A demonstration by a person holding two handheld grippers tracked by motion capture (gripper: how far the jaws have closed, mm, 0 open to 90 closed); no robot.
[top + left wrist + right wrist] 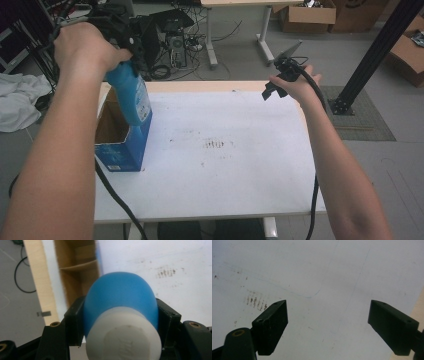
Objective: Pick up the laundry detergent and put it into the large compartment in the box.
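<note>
The left gripper squeezes a blue bottle with a white cap (a jaw on each side), holding it above the open blue box at the table's left edge. The right gripper hangs wide open over the bare white top, holding nothing.

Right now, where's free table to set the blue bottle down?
Free: the white tabletop from the blue box across to the right edge, apart from faint stains at its middle. The right gripper hovers open over the far right corner. Crowded: the left edge, where the blue bottle hangs over the box.
</note>
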